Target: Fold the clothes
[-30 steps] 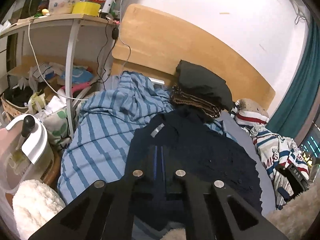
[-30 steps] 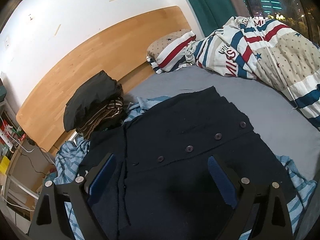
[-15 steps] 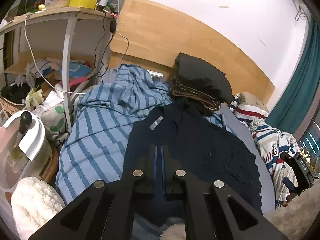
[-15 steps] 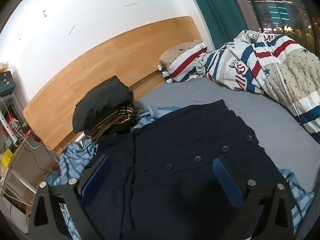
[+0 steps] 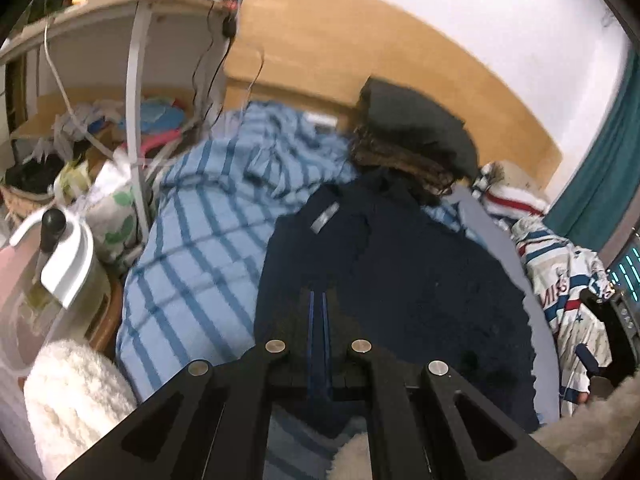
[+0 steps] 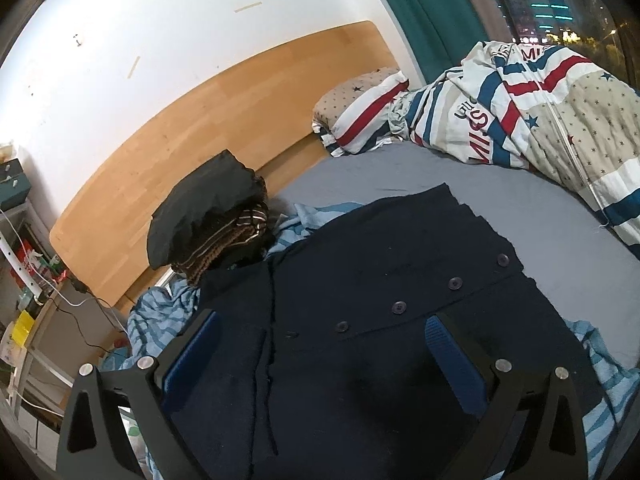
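A navy buttoned coat (image 6: pixel 380 280) lies spread flat on the bed, over a blue striped cloth (image 5: pixel 208 220). My right gripper (image 6: pixel 320 320) hovers over the coat's near part, its blue pads (image 6: pixel 192 356) far apart with nothing between them. In the left wrist view the same coat (image 5: pixel 400 280) shows its grey neck label. My left gripper (image 5: pixel 318 300) sits over the coat's near left edge, its pads pressed together. I cannot make out any cloth between them.
A stack of folded dark clothes (image 6: pixel 208 220) sits by the wooden headboard (image 6: pixel 224 120). A star-and-stripe duvet (image 6: pixel 540 120) and pillow (image 6: pixel 360 108) fill the right. A cluttered shelf (image 5: pixel 120 12), a white jug (image 5: pixel 60 260) and a fluffy white cloth (image 5: pixel 72 392) stand left of the bed.
The right gripper's jaws have spread a little wider. The left wrist view has tipped downward, so the bed and shelf sit higher in its frame. The coat has not moved.
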